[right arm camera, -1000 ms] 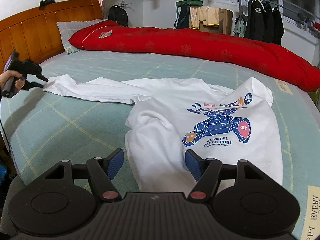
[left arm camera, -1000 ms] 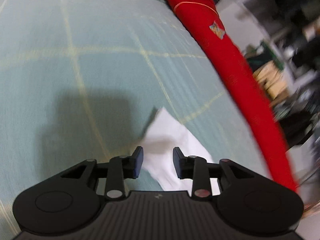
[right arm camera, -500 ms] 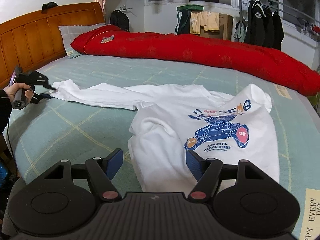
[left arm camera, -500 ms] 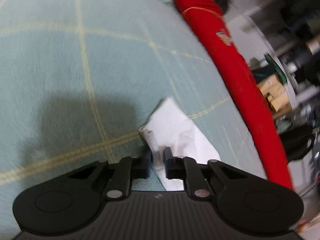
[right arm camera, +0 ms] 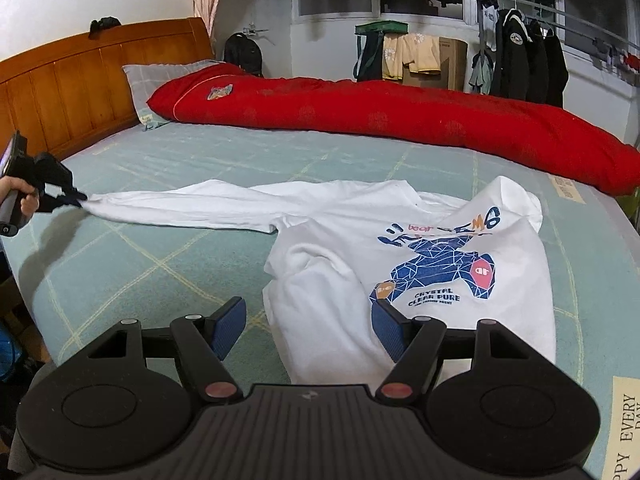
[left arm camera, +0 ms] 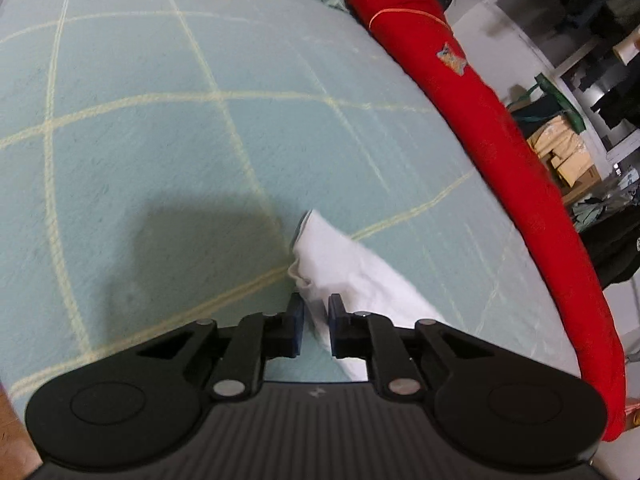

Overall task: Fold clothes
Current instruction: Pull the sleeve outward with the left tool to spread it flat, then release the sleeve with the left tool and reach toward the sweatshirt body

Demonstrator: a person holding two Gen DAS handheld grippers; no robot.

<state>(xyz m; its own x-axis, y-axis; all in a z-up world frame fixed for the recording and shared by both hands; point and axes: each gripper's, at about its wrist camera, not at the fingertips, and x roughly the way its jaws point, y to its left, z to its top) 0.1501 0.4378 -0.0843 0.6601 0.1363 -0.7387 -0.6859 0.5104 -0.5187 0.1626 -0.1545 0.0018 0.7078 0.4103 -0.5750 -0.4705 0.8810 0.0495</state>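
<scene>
A white long-sleeved shirt (right arm camera: 420,264) with a blue print lies face up on the pale green checked bed (right arm camera: 160,264). One sleeve (right arm camera: 192,206) stretches out to the left towards the headboard. My left gripper (right arm camera: 76,199), held in a hand (right arm camera: 16,196), has the sleeve's cuff (left arm camera: 344,264) between its pads. The left gripper (left arm camera: 314,312) has its jaws easing open slightly, but the cloth still sits pinched and taut. My right gripper (right arm camera: 308,320) stands open just above the shirt's near hem, with nothing gripped.
A long red quilt (right arm camera: 400,116) lies rolled along the far side of the bed, with a grey pillow (right arm camera: 160,76) against the wooden headboard (right arm camera: 80,80). Dark jackets (right arm camera: 520,60) hang on a rail at the back right. Boxes (left arm camera: 568,160) stand past the quilt.
The left gripper's jaws came together on the sleeve cuff, then drew it out to the left, so the sleeve lies straighter. The right gripper has stayed open over the hem.
</scene>
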